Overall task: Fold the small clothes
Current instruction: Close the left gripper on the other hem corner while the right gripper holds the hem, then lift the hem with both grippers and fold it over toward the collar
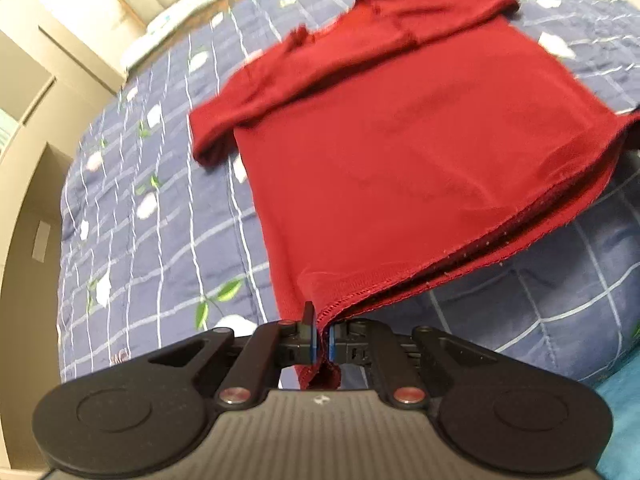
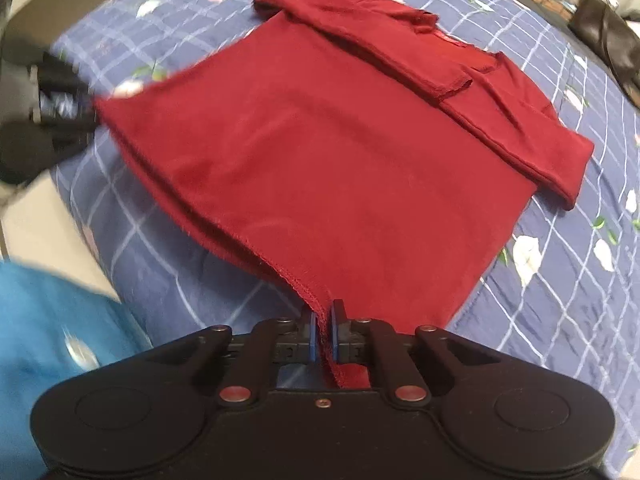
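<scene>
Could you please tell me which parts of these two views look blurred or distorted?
Left wrist view: the red shirt's far collar is smeared and the blue quilt bows with fisheye curvature. Right wrist view: the left gripper at the far hem corner is motion-blurred; the right gripper is sharp.

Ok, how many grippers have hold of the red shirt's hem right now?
2. The left gripper is shut on one bottom corner of the red shirt; the right gripper is shut on the other. The hem is lifted between them over the blue quilt.

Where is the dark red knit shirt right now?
The dark red knit shirt lies spread on the blue checked quilt, its hem corners pinched by the left gripper and right gripper.
</scene>
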### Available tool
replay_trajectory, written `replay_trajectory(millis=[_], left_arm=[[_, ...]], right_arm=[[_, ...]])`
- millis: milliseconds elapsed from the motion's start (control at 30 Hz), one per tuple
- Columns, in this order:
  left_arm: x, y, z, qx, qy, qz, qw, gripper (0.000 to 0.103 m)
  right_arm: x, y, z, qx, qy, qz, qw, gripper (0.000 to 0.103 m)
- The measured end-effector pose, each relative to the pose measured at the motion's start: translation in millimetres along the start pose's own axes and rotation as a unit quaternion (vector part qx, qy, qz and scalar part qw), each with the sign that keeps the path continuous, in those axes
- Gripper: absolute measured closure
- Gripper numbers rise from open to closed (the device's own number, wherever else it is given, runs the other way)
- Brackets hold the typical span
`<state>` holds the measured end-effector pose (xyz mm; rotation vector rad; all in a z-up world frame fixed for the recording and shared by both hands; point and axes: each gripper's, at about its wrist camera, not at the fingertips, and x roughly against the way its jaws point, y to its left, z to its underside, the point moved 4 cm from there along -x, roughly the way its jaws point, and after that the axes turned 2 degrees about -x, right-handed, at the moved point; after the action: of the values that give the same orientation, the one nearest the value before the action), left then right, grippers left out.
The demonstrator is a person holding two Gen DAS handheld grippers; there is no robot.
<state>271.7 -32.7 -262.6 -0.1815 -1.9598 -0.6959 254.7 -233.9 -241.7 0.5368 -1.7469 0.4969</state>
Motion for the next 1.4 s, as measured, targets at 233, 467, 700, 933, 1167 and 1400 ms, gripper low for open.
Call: replay_trajectory(millis=[233,467,700,933,1167,1400], left_arm=[[27,-2,4,-0.025,-0.051,0.009,0.9984,0.100],[47,-9,24,-0.042,-0.071,0.017,0.9964,0.100],[66,-13,54,-0.052,-0.069,0.030,0.9958,0.100],[92,-14,99,-0.019,-0.052,0.079,0.9954,0.100],[119,-23,136,-0.007,-0.044,0.115,0.9923,0.100],[130,-12,135,-0.001,-0.044,0.126,0.9911,0.099]], right_arm=[[8,36,16,0.061,0.000,0.043,0.997,0.098],[21,47,30,0.040,-0.008,0.071,0.997,0.098],[36,65,46,0.023,-0.003,0.066,0.998,0.098],[54,94,74,0.008,0.006,0.047,0.999,0.098],[73,109,99,-0.029,0.017,0.028,0.999,0.098],[84,114,101,-0.034,0.001,0.036,0.999,0.098]])
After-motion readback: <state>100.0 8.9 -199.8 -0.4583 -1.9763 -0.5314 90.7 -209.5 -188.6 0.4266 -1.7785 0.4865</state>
